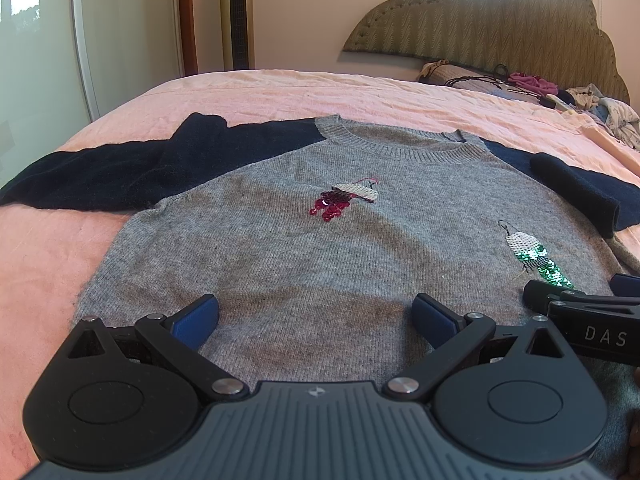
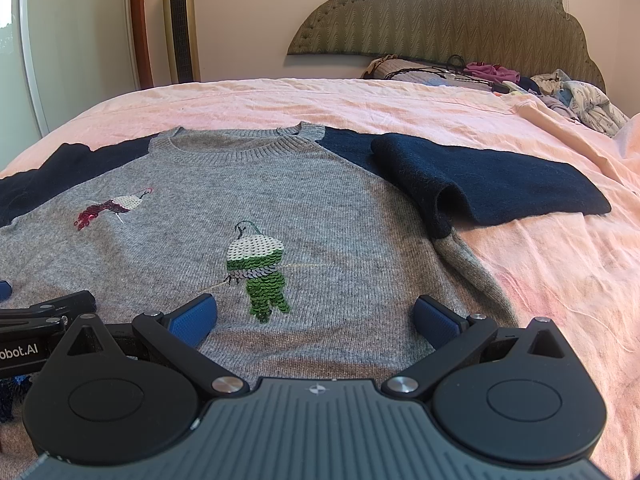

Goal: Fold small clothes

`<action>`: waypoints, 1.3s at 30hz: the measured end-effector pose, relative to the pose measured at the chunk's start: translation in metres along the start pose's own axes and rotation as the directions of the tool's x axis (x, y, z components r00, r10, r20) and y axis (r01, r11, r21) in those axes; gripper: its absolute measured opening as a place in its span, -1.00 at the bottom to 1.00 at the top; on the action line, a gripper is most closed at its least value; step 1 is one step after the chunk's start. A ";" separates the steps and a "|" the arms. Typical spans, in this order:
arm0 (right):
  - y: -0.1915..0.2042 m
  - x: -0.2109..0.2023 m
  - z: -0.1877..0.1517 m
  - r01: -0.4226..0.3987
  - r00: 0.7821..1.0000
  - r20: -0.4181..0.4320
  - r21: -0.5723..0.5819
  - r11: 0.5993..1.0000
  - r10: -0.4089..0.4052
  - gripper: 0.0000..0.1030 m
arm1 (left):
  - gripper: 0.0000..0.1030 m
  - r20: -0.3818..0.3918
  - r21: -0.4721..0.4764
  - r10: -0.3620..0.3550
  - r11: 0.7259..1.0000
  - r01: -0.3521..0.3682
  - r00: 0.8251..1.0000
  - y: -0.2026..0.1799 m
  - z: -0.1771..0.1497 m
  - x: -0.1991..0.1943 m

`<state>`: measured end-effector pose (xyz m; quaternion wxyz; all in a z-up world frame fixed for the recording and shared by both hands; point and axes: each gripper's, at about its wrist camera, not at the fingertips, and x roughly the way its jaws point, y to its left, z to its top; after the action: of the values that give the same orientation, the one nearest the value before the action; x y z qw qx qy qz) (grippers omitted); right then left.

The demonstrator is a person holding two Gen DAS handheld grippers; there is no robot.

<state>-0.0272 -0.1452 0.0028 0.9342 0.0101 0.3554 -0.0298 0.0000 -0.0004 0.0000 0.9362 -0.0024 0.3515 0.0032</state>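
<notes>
A small grey knit sweater [image 1: 280, 240] [image 2: 340, 220] with navy sleeves lies flat, face up, on the pink bed. It bears a red sequin bird [image 1: 344, 198] [image 2: 112, 208] and a green one [image 1: 536, 256] [image 2: 260, 268]. Its left navy sleeve [image 1: 120, 172] stretches outward; its right navy sleeve [image 2: 480, 184] is folded back on itself beside the body. My left gripper [image 1: 316, 316] hovers open over the lower hem, nothing between its blue pads. My right gripper [image 2: 316, 316] is open over the lower right part, just below the green bird.
The pink bedsheet [image 2: 540, 280] spreads on all sides. A heap of loose clothes and cords [image 2: 560, 92] lies by the green padded headboard [image 1: 480, 24]. A gold tower fan [image 2: 180, 24] and a wardrobe door stand beyond the far edge.
</notes>
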 end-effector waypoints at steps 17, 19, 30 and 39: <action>0.000 -0.001 0.000 0.003 1.000 -0.005 -0.002 1.000 -0.003 1.00 | 1.00 -0.004 0.011 0.012 1.000 -0.012 1.000 -0.006 0.001 -0.002; -0.001 -0.001 0.001 -0.001 1.000 -0.012 -0.006 1.000 0.001 1.00 | 1.00 -0.004 0.011 0.012 1.000 -0.012 1.000 -0.005 0.001 -0.002; -0.159 -0.037 0.029 -0.323 0.943 0.221 0.447 0.834 0.247 1.00 | 1.00 -0.003 0.010 0.011 1.000 -0.011 1.000 -0.007 0.001 -0.002; -0.323 0.035 0.024 -0.244 0.969 0.236 0.861 0.446 0.075 0.71 | 1.00 -0.003 0.010 0.012 1.000 -0.012 1.000 -0.007 0.001 -0.002</action>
<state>-0.0057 -0.4701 -0.0014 0.8174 0.5232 0.2079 -0.1221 -0.0008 -0.0069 0.0016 0.9357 0.0042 0.3528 0.0069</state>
